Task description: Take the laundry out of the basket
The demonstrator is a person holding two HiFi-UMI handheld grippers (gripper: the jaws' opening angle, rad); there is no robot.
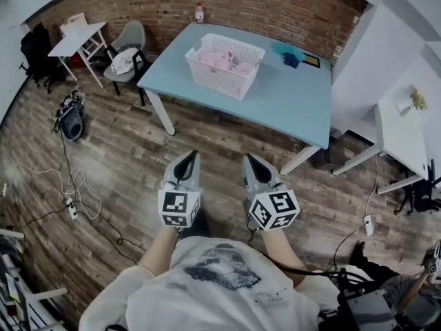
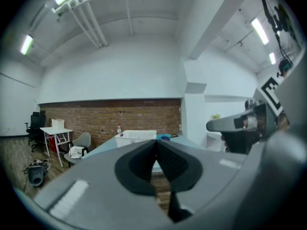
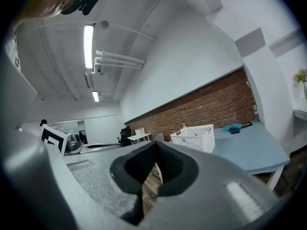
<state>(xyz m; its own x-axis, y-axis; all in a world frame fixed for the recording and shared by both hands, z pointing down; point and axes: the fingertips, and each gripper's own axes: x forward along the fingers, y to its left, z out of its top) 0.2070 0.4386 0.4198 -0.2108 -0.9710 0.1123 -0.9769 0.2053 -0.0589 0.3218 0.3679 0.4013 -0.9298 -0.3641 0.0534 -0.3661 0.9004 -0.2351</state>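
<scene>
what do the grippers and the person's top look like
The left gripper and right gripper are grey tapering shells with black ribbed pads inside the jaws. Each carries a white cube with black square markers. The person wears a white t-shirt with a dark print.

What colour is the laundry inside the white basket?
Pale pink laundry; it shows best in the head view, inside the basket.

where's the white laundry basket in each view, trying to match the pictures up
Head view: white basket upper centre, on the light blue table, pink laundry inside.
Left gripper view: small, just left of centre.
Right gripper view: right of centre, at the table's left end.
Shared landmark: the brick wall behind the table, in all three.
</scene>
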